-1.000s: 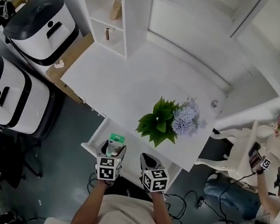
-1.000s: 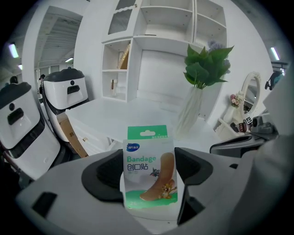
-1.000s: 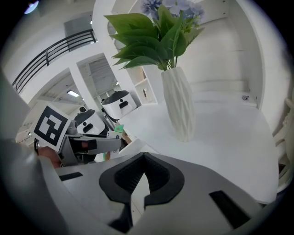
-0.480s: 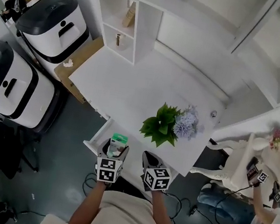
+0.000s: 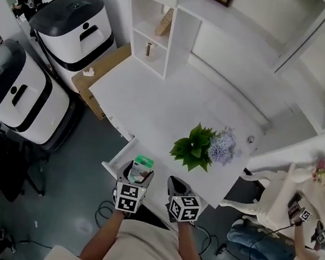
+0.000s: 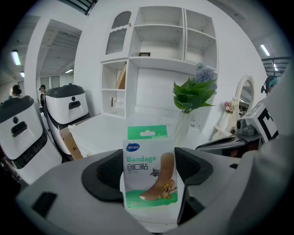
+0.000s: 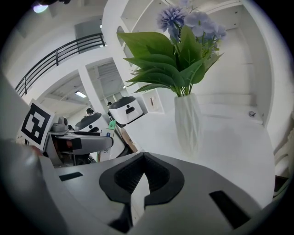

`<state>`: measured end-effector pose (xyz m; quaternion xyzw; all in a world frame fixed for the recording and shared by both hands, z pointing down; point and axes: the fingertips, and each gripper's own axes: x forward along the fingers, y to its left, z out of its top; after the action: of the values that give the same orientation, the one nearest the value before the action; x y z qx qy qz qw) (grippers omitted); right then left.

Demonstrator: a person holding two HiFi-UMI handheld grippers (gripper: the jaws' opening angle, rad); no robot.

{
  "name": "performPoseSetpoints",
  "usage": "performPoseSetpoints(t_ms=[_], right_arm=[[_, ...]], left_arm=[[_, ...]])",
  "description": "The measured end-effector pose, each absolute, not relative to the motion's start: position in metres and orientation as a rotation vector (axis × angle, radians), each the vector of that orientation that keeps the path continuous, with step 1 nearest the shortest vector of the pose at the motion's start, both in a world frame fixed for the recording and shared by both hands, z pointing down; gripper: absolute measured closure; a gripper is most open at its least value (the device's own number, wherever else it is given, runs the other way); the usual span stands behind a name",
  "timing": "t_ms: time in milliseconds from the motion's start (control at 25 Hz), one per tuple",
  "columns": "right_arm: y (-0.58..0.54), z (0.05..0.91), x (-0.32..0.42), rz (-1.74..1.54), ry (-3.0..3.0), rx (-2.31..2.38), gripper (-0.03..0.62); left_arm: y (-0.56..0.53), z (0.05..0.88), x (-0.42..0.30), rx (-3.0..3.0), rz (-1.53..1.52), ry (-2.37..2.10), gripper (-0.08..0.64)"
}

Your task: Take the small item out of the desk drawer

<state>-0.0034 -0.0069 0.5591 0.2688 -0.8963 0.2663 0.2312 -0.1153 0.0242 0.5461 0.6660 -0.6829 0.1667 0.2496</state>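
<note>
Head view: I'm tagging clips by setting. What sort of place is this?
Probably a home-style study corner staged inside a lab or workshop: a white desk with shelf unit and vase of flowers, yet two white machines stand beside it and cables trail on the floor.

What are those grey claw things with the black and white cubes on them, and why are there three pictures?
A person holds two grey hand tools called grippers, one in each hand. One picture comes from a camera on the person's head, looking down at a white desk. The other two come from little cameras that ride on each gripper. The left gripper has its fingers pinched on a small green and white pack of bandages. The right gripper has its fingers closed together and holds nothing. On the desk stands a white vase with green leaves and purple flowers.
</note>
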Motion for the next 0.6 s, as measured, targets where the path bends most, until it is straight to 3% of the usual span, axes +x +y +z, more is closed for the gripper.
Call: performPoseSetpoints(t_ms=[600], right_arm=[[-0.004, 0.560, -0.015, 0.730, -2.472, 0.725, 0.568]], left_arm=[[0.032, 0.545, -0.114, 1.831, 0.496, -1.817, 0.198]])
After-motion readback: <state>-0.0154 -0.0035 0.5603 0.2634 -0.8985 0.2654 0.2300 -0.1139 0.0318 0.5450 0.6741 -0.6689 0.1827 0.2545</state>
